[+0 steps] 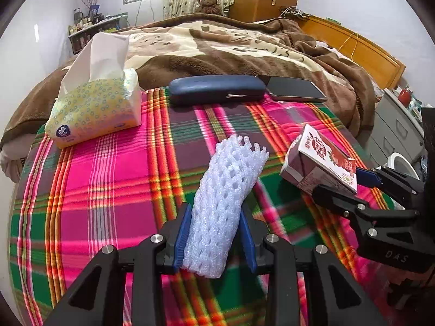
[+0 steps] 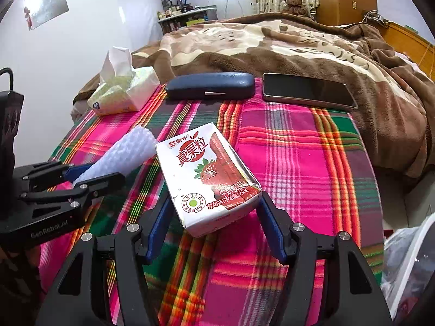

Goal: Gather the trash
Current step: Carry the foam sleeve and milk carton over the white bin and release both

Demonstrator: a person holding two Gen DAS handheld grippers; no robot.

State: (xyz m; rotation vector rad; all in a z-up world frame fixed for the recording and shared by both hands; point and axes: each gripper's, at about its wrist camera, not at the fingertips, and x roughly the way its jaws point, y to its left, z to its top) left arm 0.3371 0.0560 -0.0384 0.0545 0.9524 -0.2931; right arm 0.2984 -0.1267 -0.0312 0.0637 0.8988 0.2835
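Foam net [image 1: 225,203] clamped in left claw [image 1: 214,233] — carton [image 2: 209,174] in right claw [image 2: 214,217].

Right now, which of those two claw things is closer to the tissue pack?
Left. The left gripper, clamped on the foam net, sits on the tissue pack's side of the bed. The right gripper, holding the milk carton, is farther across.

Both grippers were matte black plastic with triangular cut-outs and round silver screws at the joints. The left gripper [image 1: 214,233] had blue ribbed pads [image 1: 181,236] and pale "GenRobot.AI" lettering on its side; the right gripper [image 2: 213,233] had matching blue pads [image 2: 159,231].
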